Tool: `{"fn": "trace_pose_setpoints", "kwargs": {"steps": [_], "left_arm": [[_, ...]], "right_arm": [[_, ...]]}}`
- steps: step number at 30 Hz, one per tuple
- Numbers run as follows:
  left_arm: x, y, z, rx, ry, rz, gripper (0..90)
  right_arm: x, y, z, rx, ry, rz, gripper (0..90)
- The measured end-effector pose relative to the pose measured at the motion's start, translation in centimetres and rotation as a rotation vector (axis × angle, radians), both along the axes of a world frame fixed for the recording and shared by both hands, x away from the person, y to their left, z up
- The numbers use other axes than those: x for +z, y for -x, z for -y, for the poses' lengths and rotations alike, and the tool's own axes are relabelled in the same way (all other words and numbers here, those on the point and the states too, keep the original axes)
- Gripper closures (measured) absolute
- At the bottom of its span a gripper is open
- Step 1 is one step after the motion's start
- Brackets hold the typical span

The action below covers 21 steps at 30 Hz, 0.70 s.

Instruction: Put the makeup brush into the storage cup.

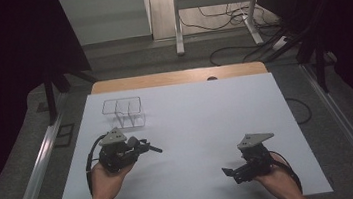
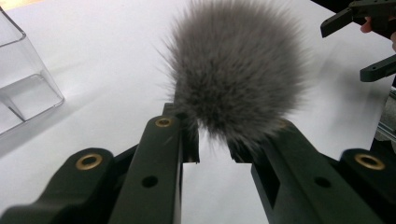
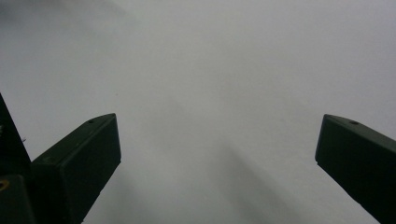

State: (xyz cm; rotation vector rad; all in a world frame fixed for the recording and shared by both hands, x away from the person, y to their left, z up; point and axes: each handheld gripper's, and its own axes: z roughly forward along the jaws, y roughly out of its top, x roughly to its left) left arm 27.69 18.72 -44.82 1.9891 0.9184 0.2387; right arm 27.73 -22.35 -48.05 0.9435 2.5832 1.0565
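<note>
A grey fluffy pom-pom (image 2: 236, 74) is pinched between the jaws of the left gripper (image 2: 212, 147), clamped right at its base with the fur fanned out above the tips; in the high view that gripper (image 1: 142, 146) is held low over the white table (image 1: 202, 121), just in front of the clear divided box (image 1: 123, 112). The right gripper (image 3: 217, 144) is spread wide with nothing between the jaws, parked over bare table near the person's right hand (image 1: 274, 176); it can also be spotted far off in the left gripper view (image 2: 369, 37).

The step in hand looks like the pom-pom being carried to the box; it'd probably be done best if the pinch is kept firm on the core rather than just the fur, since loose fluff could slip out; the gripper should be lifted clear of the box wall, centred over one compartment, and only then opened; the right gripper is best kept out of the way.
</note>
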Motion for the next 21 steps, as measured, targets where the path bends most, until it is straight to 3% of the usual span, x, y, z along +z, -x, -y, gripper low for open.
{"fn": "trace_pose_setpoints", "kwargs": {"steps": [21], "left_arm": [[0.4,-1.0,-1.7,0.045,-0.005,0.01,76.8]], "right_arm": [[0.1,0.4,1.8,-0.022,0.037,0.026,0.0]]}}
